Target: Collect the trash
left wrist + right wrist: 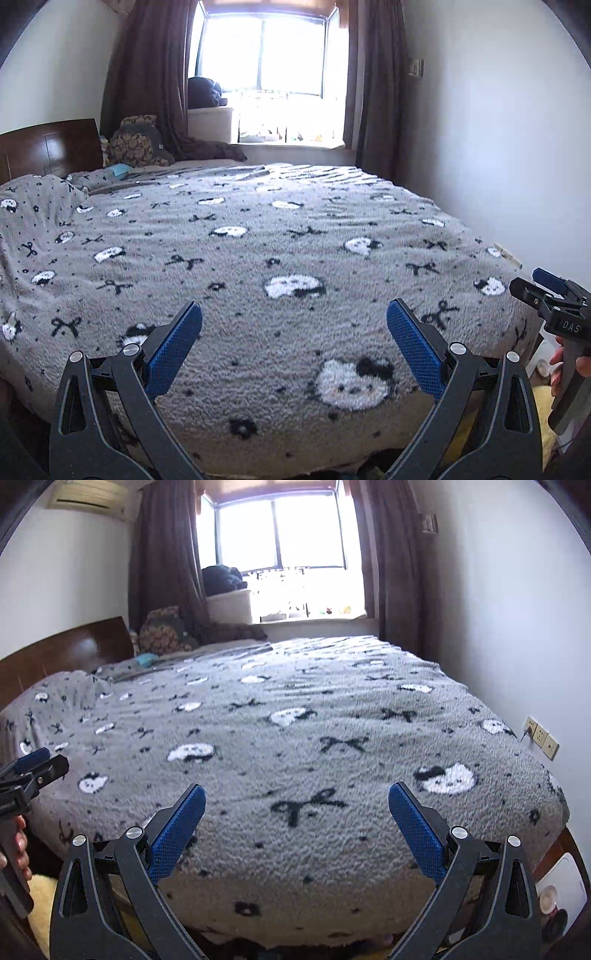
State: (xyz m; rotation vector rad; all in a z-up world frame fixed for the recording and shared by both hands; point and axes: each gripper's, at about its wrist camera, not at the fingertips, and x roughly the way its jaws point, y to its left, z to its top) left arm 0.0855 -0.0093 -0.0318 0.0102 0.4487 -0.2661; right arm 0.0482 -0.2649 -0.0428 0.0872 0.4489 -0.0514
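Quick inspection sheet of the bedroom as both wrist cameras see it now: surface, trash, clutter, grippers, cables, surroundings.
Surface: grey fleece blanket with cat faces and bows covers the bed.
Job's things: nothing seen that is clearly trash.
Clutter: patterned cushions by the brown wooden headboard; small teal item, unclear.
Grippers: left gripper open, empty; right gripper open, empty.
Cables: one plugged into the beige wall sockets.
Surroundings: bright window, brown curtains.
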